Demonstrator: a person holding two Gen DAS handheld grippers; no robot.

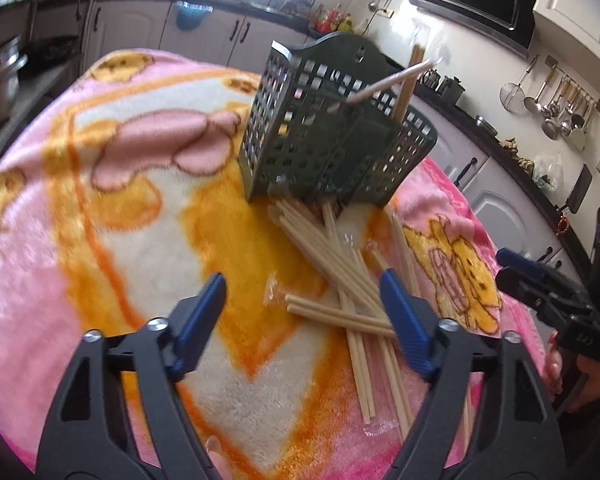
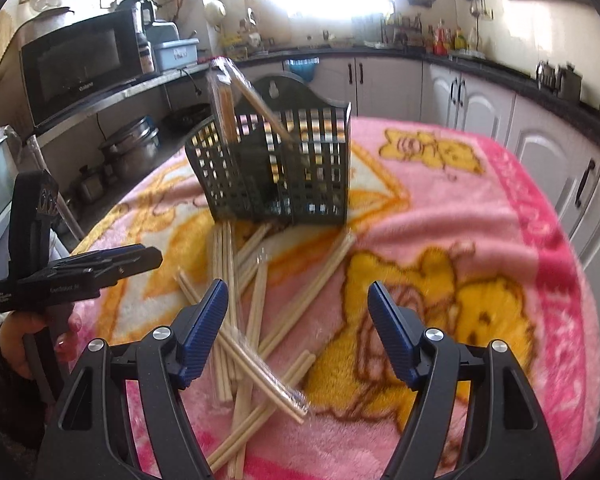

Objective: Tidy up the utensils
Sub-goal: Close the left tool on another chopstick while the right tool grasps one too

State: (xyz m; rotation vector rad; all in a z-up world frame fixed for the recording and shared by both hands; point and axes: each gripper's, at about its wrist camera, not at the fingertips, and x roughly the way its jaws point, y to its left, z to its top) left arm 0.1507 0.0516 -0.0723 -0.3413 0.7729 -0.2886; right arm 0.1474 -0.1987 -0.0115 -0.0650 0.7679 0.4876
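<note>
A dark green slotted utensil holder stands on the pink and yellow blanket; it also shows in the right wrist view. Wrapped chopstick pairs stick out of its top, also in the right wrist view. Several loose pale wooden chopsticks lie in a crossed pile in front of the holder, also in the right wrist view. My left gripper is open and empty above the pile's left side. My right gripper is open and empty above the pile; it shows from the side in the left wrist view.
The blanket covers a table, with kitchen cabinets and counters behind. A microwave and pots stand on shelves at the left. Ladles hang on the wall. Clear wrapper scraps lie among the chopsticks.
</note>
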